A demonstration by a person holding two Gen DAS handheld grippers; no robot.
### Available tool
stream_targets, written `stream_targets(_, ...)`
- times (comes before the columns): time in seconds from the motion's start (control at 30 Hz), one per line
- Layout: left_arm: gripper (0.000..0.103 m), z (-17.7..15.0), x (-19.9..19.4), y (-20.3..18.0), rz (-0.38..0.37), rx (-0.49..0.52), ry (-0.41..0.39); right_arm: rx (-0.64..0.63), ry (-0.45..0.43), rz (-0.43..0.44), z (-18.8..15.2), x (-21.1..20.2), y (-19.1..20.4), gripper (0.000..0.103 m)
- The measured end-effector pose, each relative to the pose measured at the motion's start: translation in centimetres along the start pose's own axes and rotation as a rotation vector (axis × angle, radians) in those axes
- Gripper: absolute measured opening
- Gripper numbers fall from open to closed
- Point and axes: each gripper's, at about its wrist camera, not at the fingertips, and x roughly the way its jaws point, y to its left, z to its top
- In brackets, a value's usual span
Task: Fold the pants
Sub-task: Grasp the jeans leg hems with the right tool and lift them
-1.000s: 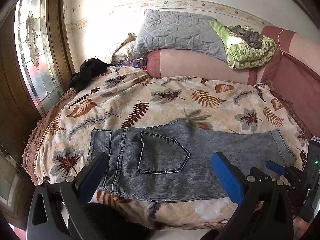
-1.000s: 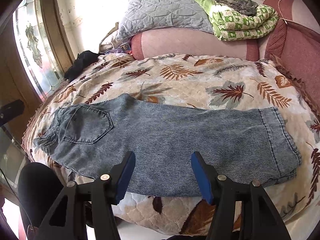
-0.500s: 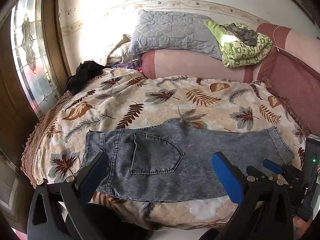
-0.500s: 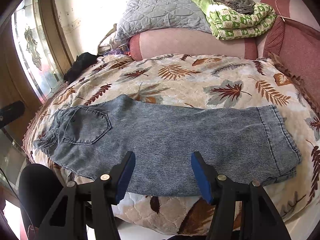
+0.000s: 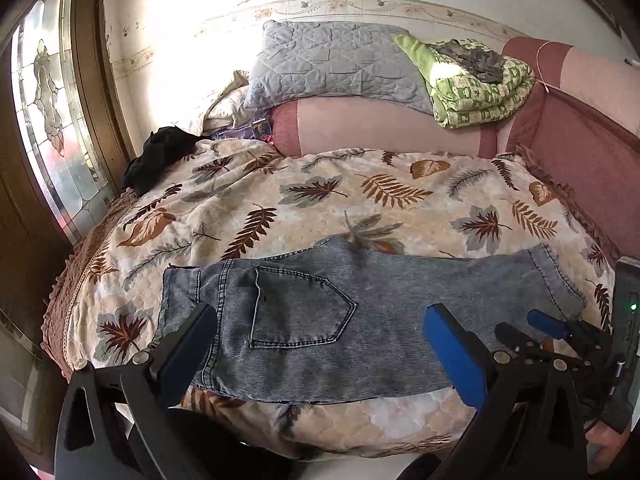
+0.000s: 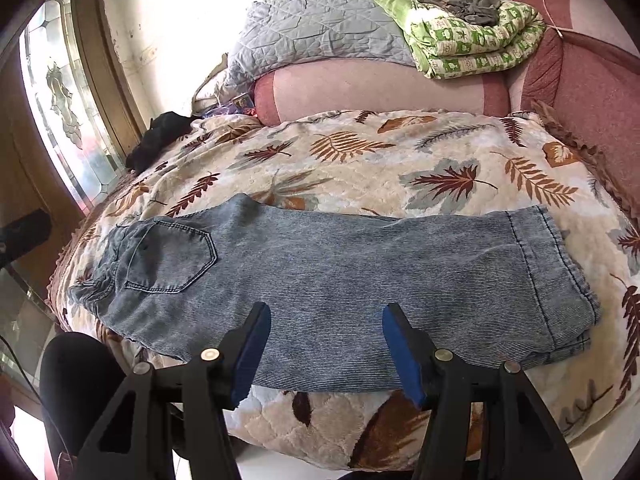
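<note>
Bed (image 6: 440, 152) with a leaf-print cover carries the pants (image 6: 340, 272), which lie flat along its near edge, already doubled leg on leg by the look of it. Long axis runs side to side, parallel to that edge: waistband (image 5: 180, 300) toward the bed's left edge, hems (image 6: 560, 272) toward the right edge, back pocket (image 5: 296, 308) facing up. The lower side of the pants hangs just at the near edge.

Step, as I judge it: you're between folds, set up for the crosswise one, nothing gripped yet. Your left gripper (image 5: 320, 352) hovers over the waist half, fingers wide apart and holding nothing. Your right gripper (image 6: 324, 344) hovers over the middle of the leg, fingers spread too and holding nothing.

Next move probably needs you to pinch both layers at one end, likely the hems, and carry that end across to the waistband, keeping edges lined up.
</note>
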Motion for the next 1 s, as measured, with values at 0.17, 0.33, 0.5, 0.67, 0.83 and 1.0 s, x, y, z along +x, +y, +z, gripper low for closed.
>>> stream_targets(0.17, 0.103, -0.9, 2.5, 0.1, 0.018, 0.012, 0.084, 0.064, -0.029, -0.06, -0.3, -1.7, -4.0, 0.062)
stream_targets(0.33, 0.103, -2.3, 4.6, -2.0, 0.007, 0.079, 0.167, 0.233, -0.052, -0.152, -1.9, -4.1, -11.1, 0.062)
stream_targets(0.5, 0.103, -3.1, 5.4, -5.1, -0.008, 0.184, 0.201, 0.343, -0.06, -0.196, -3.9, -5.8, -15.8, 0.062)
stream_targets(0.67, 0.103, -3.0, 5.6, -7.7, -0.021, 0.268, 0.205, 0.421, -0.068, -0.187, -5.0, -6.2, -18.3, 0.062)
stream_targets(0.83, 0.103, -2.2, 6.0, -9.7, -0.03, 0.321, 0.2, 0.463, -0.07, -0.154, -5.4, -5.6, -19.2, 0.062)
stream_targets(1.0, 0.103, -1.9, 6.5, -11.0, -0.043, 0.341, 0.206, 0.514, -0.052, -0.109, -5.6, -4.1, -20.0, 0.062)
